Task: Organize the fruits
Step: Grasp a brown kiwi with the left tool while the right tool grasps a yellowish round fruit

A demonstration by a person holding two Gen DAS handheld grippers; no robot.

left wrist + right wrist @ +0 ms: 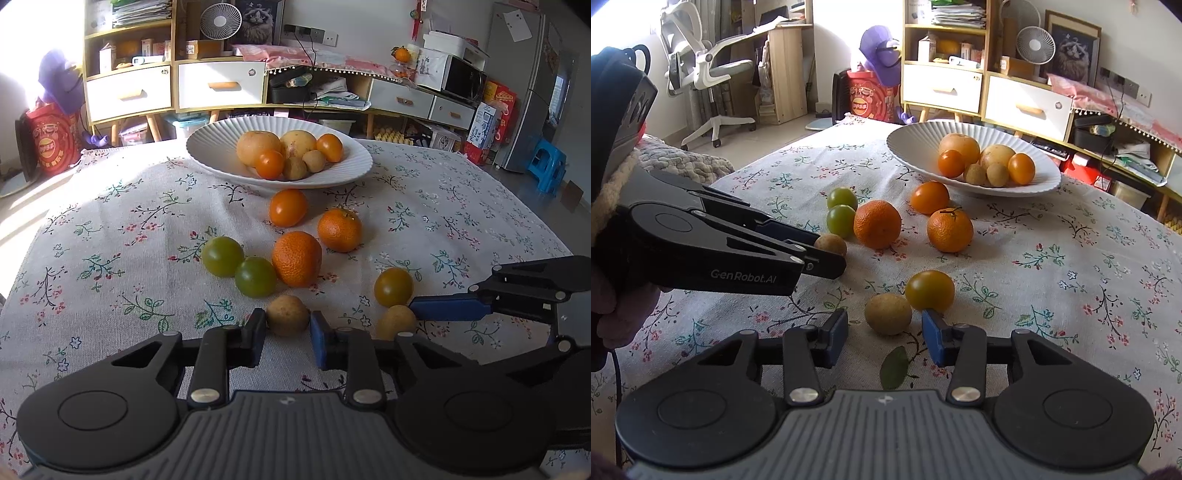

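1. The left gripper (288, 326) is clamped on a small brown longan (287, 315); both pads touch its sides on the floral tablecloth (110, 229).
2. The right gripper (884, 332) stands with its jaws apart around a second longan (888, 314), gaps visible on both sides.
3. A yellow-green tomato (930, 290) touches that second longan.
4. Two mandarins (297, 264), two green tomatoes (222, 256) and an orange tomato (288, 207) lie beyond.
5. The white ribbed bowl (354, 168) farther back holds more fruit.
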